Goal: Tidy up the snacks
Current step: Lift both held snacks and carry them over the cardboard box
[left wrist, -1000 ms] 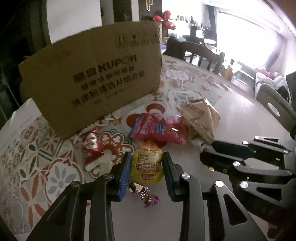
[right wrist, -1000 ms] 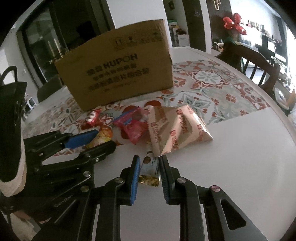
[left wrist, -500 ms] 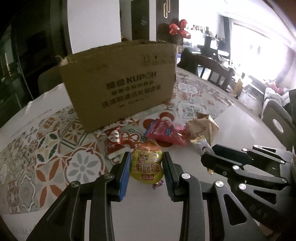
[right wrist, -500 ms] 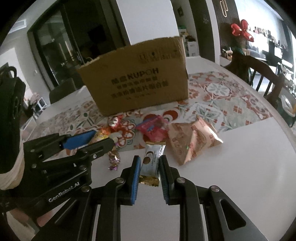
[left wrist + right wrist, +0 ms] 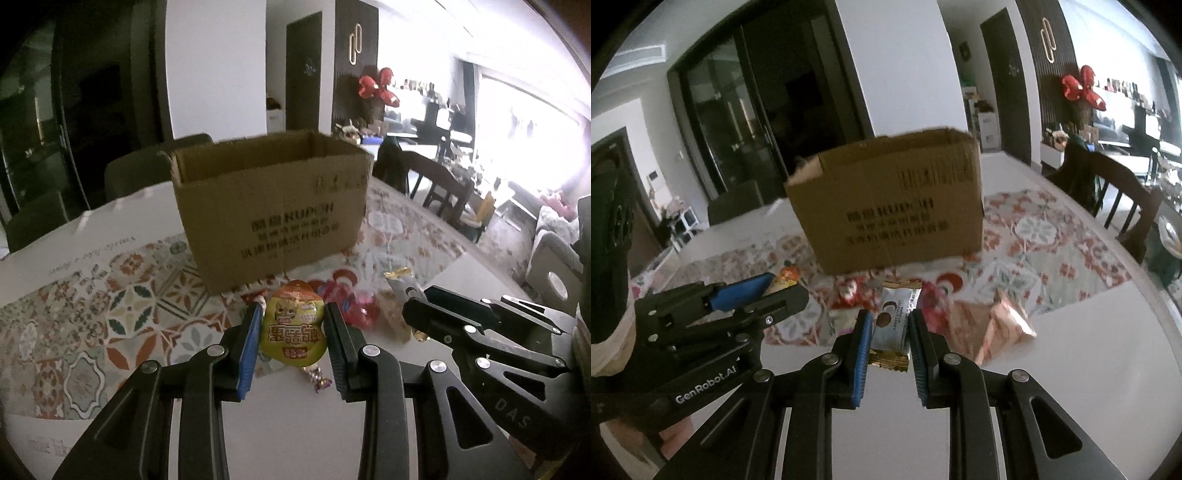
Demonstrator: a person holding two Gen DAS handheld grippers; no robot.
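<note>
My left gripper clamps a yellow jelly pouch; right gripper pinches a white-and-gold wrapped bar. Either could snag the open brown cardboard box rim.

The white round surface carries a floral patterned mat, an open brown cardboard box and loose snack packets

Brown box with black print; yellow pouch with orange top; white-and-gold packet; red, green and orange tiled cloth on white bench.
</note>
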